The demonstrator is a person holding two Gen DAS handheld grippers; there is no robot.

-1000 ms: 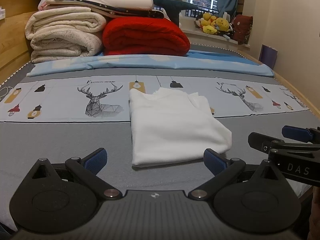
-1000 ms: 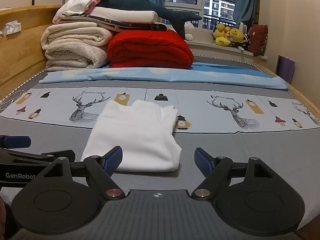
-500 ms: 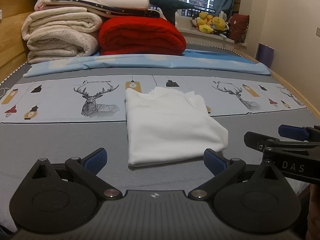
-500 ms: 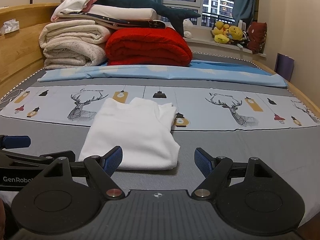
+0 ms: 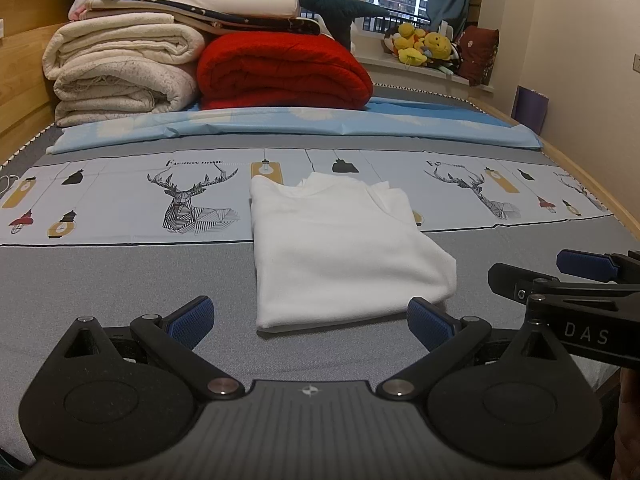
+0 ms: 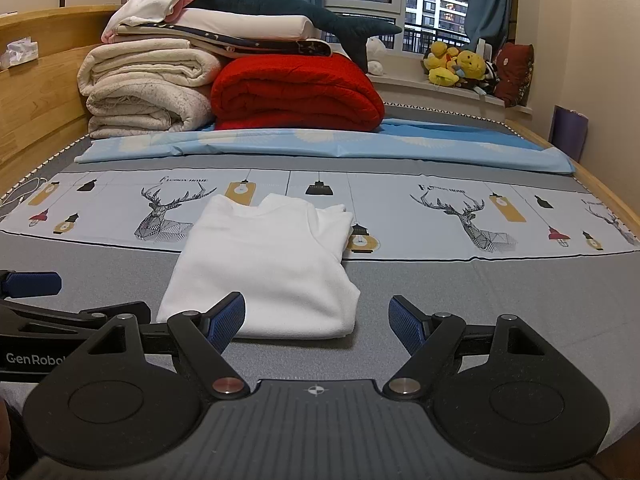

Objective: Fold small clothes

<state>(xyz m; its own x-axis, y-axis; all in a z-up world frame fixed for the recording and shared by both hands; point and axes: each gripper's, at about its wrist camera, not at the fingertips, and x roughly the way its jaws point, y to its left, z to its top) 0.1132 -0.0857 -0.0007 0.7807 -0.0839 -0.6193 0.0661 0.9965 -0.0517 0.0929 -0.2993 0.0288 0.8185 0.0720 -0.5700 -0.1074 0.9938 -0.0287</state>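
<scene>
A small white garment (image 5: 340, 248) lies folded into a rectangle on the bed, its collar end toward the far side; it also shows in the right wrist view (image 6: 264, 268). My left gripper (image 5: 310, 320) is open and empty, hovering just short of the garment's near edge. My right gripper (image 6: 316, 320) is open and empty, near the garment's near right corner. The right gripper's side shows at the right of the left wrist view (image 5: 576, 280). The left gripper's side shows at the left of the right wrist view (image 6: 60, 300).
The bed (image 5: 100, 280) has a grey sheet and a deer-print band. Stacked cream blankets (image 5: 120, 72), a red blanket (image 5: 284, 72) and a blue sheet (image 5: 280, 124) lie at the far end. Plush toys (image 5: 424, 46) sit on the windowsill. Wooden bed rails run along both sides.
Both grippers have drifted slightly, so the garment sits a little lower and more central in the views. The garment itself has not moved. Both grippers stay open.
</scene>
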